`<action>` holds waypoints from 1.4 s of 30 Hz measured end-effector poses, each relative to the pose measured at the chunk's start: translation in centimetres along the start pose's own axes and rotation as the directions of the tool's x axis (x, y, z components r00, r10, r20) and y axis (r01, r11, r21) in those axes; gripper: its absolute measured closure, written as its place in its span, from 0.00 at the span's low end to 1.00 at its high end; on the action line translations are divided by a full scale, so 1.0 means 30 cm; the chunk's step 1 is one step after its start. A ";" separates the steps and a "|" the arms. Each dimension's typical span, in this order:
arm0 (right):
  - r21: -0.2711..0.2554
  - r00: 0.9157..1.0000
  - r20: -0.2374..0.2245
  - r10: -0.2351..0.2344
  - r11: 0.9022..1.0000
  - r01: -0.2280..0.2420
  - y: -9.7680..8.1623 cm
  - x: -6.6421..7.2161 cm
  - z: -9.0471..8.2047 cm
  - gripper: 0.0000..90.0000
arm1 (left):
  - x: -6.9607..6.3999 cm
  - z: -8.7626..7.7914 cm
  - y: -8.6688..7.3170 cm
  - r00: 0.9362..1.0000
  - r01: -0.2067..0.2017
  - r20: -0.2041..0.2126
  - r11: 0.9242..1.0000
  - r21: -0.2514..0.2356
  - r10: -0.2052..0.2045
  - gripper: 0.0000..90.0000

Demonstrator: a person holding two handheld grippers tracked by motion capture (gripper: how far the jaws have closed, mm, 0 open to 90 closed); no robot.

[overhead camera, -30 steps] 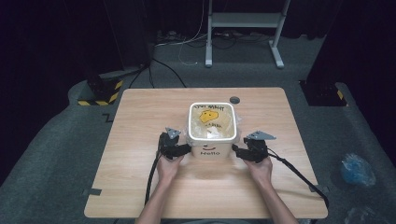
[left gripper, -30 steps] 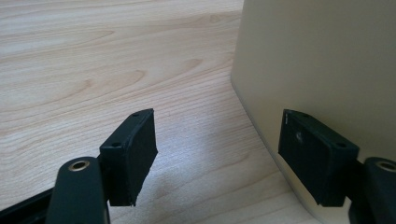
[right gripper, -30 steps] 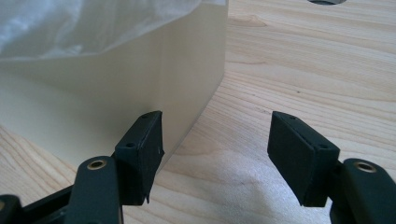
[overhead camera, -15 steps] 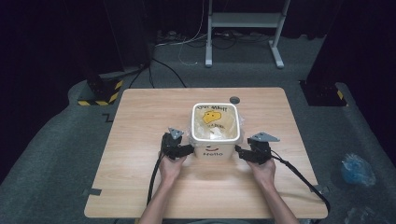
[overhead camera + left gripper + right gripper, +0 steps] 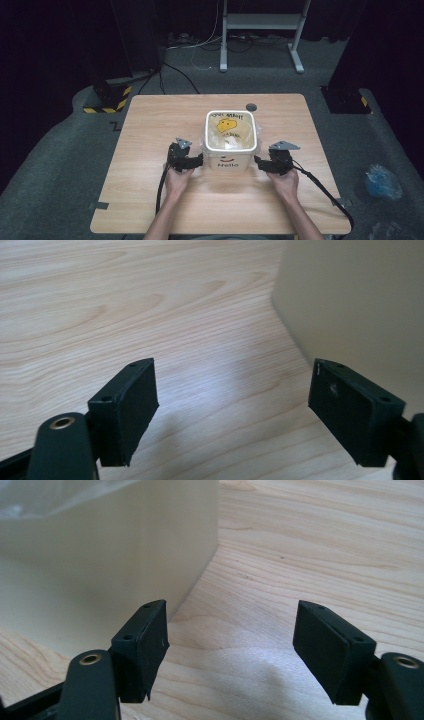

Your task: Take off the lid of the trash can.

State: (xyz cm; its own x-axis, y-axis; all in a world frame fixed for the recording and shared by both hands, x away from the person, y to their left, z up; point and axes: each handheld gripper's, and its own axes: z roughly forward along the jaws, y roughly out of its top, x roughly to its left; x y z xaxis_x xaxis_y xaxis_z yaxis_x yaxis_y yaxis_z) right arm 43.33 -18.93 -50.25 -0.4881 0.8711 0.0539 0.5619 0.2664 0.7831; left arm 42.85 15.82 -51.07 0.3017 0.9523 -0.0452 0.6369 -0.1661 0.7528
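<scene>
**Tub flanked by two spread tongs**

Tub [image 5: 231,142], a cream-white square container, stands near the middle of the wooden tabletop [image 5: 150,115] in the high view, with a yellow figure and dark lettering on what lies inside; the lettering is too small to read, apart from a short word on the near wall. A clear film seems to line the rim, though its edges are hard to make out. The left tongs [image 5: 199,161] sit just beside the tub's left wall and the right tongs [image 5: 258,162] just beside its right wall; from this height I cannot tell whether either tip touches the wall. The person's forearms are cut off by the bottom edge.

In the left gripper view the left tongs [image 5: 235,410] are spread wide, having just been opening, with bare wood between the pads [image 5: 131,410]. The tub [image 5: 360,305] is a blurred pale wall at the upper right, cut off by the frame.

In the right gripper view the right tongs [image 5: 232,650] also stand spread with nothing between them. The tub [image 5: 110,555] rises at the left, its corner near the left pad, with crinkled film showing at the top edge, out of focus.
</scene>
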 end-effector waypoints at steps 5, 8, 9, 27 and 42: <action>-0.004 1.000 -0.008 0.010 1.000 -0.010 0.006 -0.025 -0.019 0.34 | 0.044 -0.005 -0.032 0.999 0.032 -0.028 0.999 0.015 -0.031 0.23; -0.011 1.000 -0.016 0.009 1.000 -0.009 0.008 -0.038 -0.031 0.39 | 0.065 -0.006 -0.039 0.998 0.044 -0.042 0.999 0.031 -0.042 0.22; -0.014 1.000 -0.010 0.001 1.000 -0.001 0.009 -0.042 -0.036 0.41 | 0.073 -0.009 -0.040 0.998 0.044 -0.048 0.999 0.031 -0.042 0.22; -0.118 0.996 -0.080 -0.034 0.993 0.024 0.153 -0.096 -0.160 0.58 | 0.125 -0.017 -0.078 0.992 0.054 -0.114 0.998 0.021 -0.051 0.22; -0.161 0.992 -0.123 -0.017 0.987 -0.003 0.346 -0.080 -0.174 0.60 | 0.124 -0.017 -0.079 0.991 0.054 -0.122 0.998 0.023 -0.051 0.21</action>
State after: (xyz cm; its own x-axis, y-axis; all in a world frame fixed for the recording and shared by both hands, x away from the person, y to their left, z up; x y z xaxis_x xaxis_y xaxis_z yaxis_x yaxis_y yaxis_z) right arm 46.85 -20.41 -39.02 -0.5763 0.8089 0.1165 0.4488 0.1941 0.8723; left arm 42.10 19.87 -52.69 0.1800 0.9837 -0.0027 0.6681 -0.1202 0.7343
